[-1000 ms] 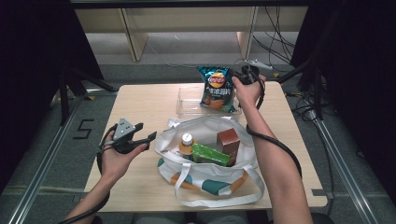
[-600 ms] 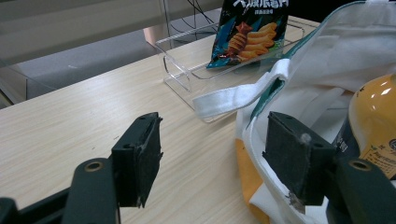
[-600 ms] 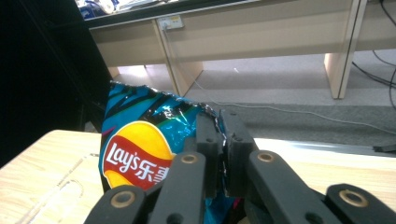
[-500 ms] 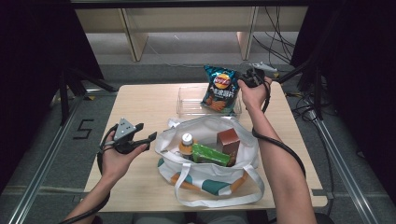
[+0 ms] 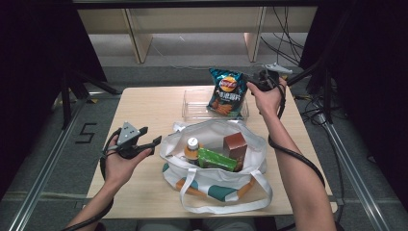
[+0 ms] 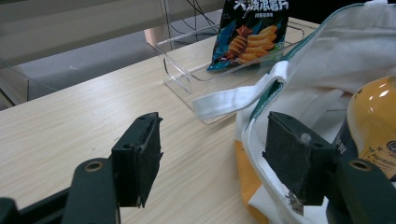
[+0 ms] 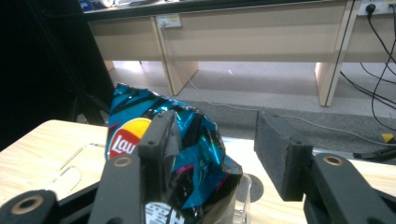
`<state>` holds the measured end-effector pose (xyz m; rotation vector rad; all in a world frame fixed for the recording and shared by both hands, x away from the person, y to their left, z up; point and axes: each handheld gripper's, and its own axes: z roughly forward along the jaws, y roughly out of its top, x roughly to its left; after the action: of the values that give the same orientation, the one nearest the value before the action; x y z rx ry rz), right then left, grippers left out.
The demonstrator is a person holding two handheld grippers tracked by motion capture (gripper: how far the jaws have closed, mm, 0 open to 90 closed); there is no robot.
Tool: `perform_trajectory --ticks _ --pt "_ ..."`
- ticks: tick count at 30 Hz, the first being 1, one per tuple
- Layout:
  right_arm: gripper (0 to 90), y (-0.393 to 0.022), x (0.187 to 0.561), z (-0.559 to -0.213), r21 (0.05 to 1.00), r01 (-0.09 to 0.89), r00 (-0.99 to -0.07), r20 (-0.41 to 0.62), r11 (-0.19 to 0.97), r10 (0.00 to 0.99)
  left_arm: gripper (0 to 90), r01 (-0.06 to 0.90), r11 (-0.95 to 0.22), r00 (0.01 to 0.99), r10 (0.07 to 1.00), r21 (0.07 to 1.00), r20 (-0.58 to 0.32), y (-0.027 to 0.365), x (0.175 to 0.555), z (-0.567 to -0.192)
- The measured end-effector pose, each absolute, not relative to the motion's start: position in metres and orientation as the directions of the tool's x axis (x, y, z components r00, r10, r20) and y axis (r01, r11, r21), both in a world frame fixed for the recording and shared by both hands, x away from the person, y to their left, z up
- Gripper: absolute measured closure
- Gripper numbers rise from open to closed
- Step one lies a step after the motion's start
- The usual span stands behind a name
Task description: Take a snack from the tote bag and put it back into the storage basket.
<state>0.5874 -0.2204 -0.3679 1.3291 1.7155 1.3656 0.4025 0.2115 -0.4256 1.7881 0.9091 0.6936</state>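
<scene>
R gripper is standing with jaws apart, having just been opening. In the right gripper view, the chip bag is lying against the left jaw's inner face while the other jaw is standing clear of it, so the pads are no longer pinching the foil: released, not grasping.

Chip bag location: standing upright in the clear tray, its top leaning toward the R gripper. Rel. to the R gripper, the bag is sitting directly ahead of the jaws and slightly below, touching one jaw. Long axis of the bag is running approx. vertical, tilted a little.

L gripper is hovering with jaws wide and nothing between the pads. Rel. to it, the tote bag is lying just beside, its rim passing in front of one jaw; the strap is draping fwd. The chip bag is well apart from this gripper, beyond the tote.

Judgement: the R hand is much the nearer to the chip bag. Next move is prob. a straight pull-back along the jaw axis, away from the bag; dragging sideways could catch the foil and tip the bag out of the tray.
</scene>
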Motion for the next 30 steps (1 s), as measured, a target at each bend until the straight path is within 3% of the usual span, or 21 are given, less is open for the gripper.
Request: perform_trajectory --ticks 18,30 --pt "46.5 -0.229 0.541 -0.358 0.926 0.376 -0.394 0.199 -0.040 0.897 35.3 0.268 -0.240 0.555 0.830 0.933 0.055 0.211 0.401 -0.424" --pt "47.7 -0.228 0.500 -0.360 0.932 0.363 -0.486 0.190 0.000 0.853 35.3 0.267 -0.247 0.560 0.826 0.931 0.059 0.209 0.400 -0.424"
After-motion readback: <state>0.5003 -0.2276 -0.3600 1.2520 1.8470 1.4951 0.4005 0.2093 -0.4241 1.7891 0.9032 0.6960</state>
